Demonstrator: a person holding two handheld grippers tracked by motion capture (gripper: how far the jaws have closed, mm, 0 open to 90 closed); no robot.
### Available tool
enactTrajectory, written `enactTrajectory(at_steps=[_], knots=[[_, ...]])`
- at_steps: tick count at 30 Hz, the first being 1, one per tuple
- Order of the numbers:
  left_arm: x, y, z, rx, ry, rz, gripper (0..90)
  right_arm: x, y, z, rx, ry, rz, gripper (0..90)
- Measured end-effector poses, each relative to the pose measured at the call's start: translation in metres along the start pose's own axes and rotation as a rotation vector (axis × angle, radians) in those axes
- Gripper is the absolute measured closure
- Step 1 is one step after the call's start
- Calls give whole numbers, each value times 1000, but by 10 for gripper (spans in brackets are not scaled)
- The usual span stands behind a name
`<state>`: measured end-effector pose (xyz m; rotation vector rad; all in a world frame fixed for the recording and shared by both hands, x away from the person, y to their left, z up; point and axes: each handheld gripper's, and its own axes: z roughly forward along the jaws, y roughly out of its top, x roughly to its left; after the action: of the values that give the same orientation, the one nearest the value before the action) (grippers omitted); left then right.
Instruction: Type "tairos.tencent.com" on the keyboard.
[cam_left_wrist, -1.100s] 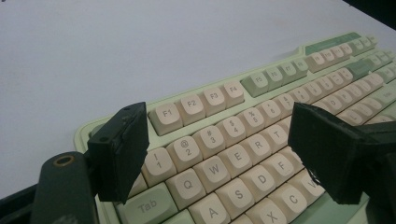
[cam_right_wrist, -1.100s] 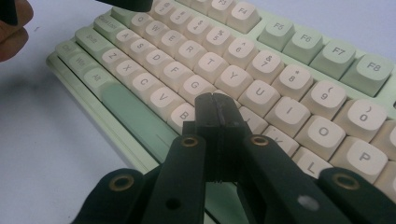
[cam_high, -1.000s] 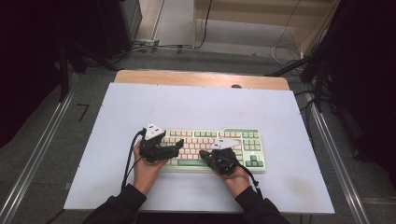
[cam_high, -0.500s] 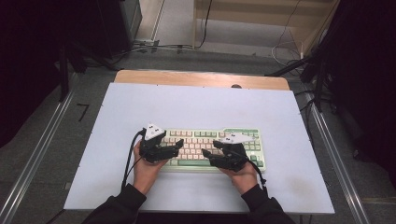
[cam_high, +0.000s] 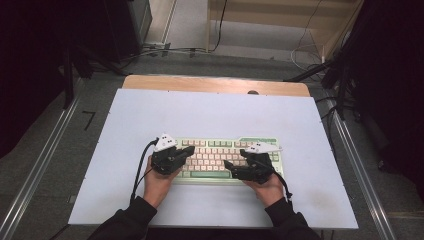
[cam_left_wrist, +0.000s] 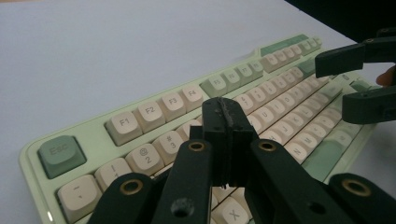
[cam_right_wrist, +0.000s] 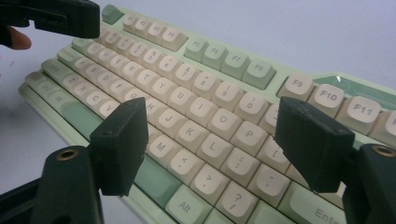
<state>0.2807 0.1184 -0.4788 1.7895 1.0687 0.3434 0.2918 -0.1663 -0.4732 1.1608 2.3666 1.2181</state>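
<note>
Here the left gripper (cam_left_wrist: 223, 135) has its fingers pressed together, empty, over the keyboard (cam_high: 215, 155), while the right gripper (cam_right_wrist: 210, 144) has just been opening, its fingers wide apart above the keys, holding nothing.

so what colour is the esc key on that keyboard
Muted sage green, darker than the cream letter keys; the Esc key on the keyboard shows best in the left gripper view.

Bare table (cam_high: 210, 112) beyond keyboard (cam_high: 215, 150)
</note>
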Motion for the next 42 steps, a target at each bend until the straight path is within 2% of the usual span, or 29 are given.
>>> enactTrajectory(at_steps=[17, 32, 42], knots=[[-11, 3, 18, 37, -39, 36, 900, -6, -1, -3, -4, -23, 11, 240], [-18, 5, 36, 79, -37, 64, 900, -5, -2, 0, 5, -19, 12, 245], [-18, 4, 40, 106, -9, 72, 900, -6, -2, 0, 5, -19, 15, 245]])
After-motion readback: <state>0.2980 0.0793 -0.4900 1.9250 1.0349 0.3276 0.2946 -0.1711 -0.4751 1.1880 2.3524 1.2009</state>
